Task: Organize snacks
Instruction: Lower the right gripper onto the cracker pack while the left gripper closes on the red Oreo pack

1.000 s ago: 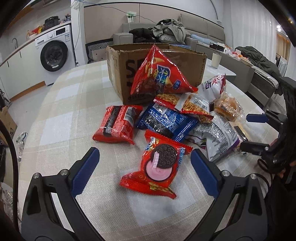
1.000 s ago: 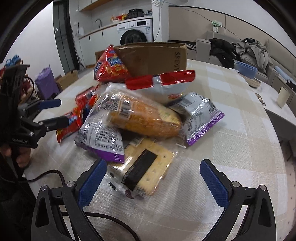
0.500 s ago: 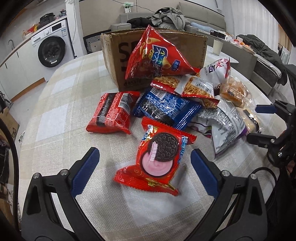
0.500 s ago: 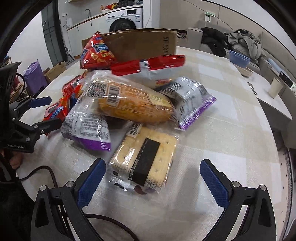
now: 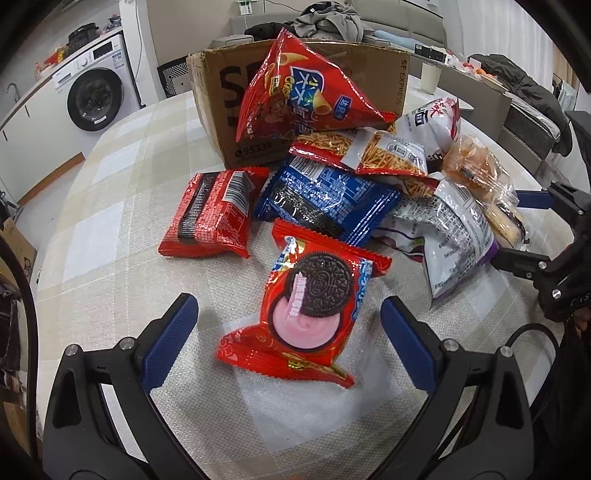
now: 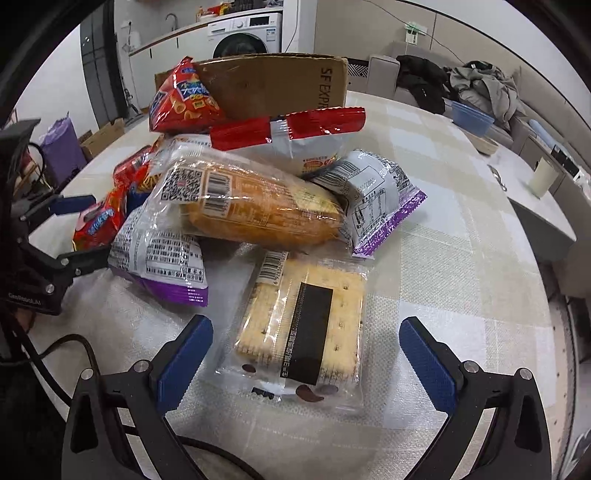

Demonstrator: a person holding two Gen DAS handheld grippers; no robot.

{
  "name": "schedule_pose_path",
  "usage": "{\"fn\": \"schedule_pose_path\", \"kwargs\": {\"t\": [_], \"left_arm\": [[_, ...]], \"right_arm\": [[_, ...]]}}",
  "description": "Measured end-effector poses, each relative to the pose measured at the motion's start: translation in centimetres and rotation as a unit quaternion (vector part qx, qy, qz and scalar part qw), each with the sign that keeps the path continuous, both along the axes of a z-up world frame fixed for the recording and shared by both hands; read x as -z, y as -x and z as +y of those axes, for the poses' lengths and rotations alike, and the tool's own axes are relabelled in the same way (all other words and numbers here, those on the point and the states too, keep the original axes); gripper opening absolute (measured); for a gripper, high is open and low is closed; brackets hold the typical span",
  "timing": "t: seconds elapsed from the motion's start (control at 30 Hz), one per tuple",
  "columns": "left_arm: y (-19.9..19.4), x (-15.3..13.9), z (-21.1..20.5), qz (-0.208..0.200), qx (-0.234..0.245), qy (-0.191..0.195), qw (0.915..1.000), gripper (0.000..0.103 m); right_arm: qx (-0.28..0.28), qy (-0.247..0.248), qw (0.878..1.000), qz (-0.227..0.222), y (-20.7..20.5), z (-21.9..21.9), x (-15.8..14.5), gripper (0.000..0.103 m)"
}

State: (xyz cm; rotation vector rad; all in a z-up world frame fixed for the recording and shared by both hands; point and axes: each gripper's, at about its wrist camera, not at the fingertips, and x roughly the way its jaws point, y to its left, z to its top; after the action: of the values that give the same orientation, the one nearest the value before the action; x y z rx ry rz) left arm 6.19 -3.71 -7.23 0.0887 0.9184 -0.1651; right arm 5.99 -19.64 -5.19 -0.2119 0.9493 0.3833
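Note:
A heap of snack packs lies on the checked tablecloth before a cardboard box (image 5: 295, 99). My left gripper (image 5: 290, 314) is open, its jaws either side of a red Oreo pack (image 5: 306, 314), not touching it. Behind lie a red pack (image 5: 214, 218), a blue pack (image 5: 325, 203), a noodle snack pack (image 5: 369, 155) and a red chip bag (image 5: 299, 92) leaning on the box. My right gripper (image 6: 304, 332) is open around a clear cracker pack (image 6: 303, 325). A bread pack (image 6: 251, 206) and white-purple packs (image 6: 162, 258) lie behind it.
The box also shows in the right wrist view (image 6: 273, 85). A white cup (image 6: 543, 177) stands on a side table at right. A washing machine (image 5: 92, 96) and a sofa with clothes (image 5: 332, 22) stand beyond the table. The right gripper shows in the left view (image 5: 535, 229).
Both grippers have moved forward and lower toward the heap. The Oreo pack and the cracker pack now lie between the open jaws. No pack has moved.

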Motion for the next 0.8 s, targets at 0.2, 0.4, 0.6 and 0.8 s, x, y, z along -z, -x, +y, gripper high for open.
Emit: {"fn": "schedule_pose_path", "kwargs": {"t": [0.2,0.4,0.6,0.8], "left_arm": [[-1.5,0.7,0.7,0.015,-0.003,0.015,0.9998,0.103],[-2.3,1.0,1.1,0.016,-0.006,0.016,0.9997,0.103],[-2.4,1.1,1.0,0.016,-0.004,0.017,0.9997,0.101],[-0.9,0.7,0.4,0.005,0.013,0.020,0.9997,0.085]], "right_arm": [[-0.004,-0.013,1.000,0.006,-0.4,-0.8,0.1,0.102],[-0.015,-0.020,1.000,0.002,-0.1,-1.4,0.5,0.102],[-0.015,-0.028,0.999,-0.016,0.5,-2.2,0.2,0.079],[-0.018,-0.035,0.999,-0.034,0.6,-3.0,0.0,0.059]]}}
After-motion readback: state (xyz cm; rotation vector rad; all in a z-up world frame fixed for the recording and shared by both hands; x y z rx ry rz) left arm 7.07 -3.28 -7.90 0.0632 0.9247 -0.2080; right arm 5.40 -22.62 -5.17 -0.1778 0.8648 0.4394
